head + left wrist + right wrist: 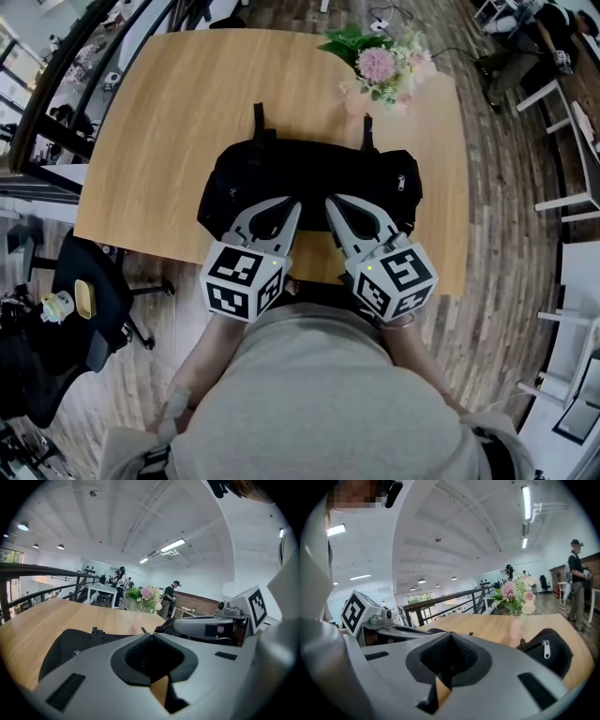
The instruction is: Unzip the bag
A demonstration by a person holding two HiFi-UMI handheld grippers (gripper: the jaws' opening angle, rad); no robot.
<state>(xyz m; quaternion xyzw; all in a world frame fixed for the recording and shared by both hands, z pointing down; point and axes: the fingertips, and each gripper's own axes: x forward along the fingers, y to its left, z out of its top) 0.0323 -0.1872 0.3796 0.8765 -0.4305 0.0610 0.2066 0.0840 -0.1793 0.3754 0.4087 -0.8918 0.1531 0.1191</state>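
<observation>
my left tongs point(295, 202) and right tongs point(330, 201) are both clenched, with nothing inside, side by side over the bag point(309, 169) on the table point(169, 112).

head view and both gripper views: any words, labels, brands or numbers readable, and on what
No text can be read in any view.
The black bag: no label or brand shows.
The left gripper and right gripper: only black-and-white square markers, no letters or digits.
</observation>
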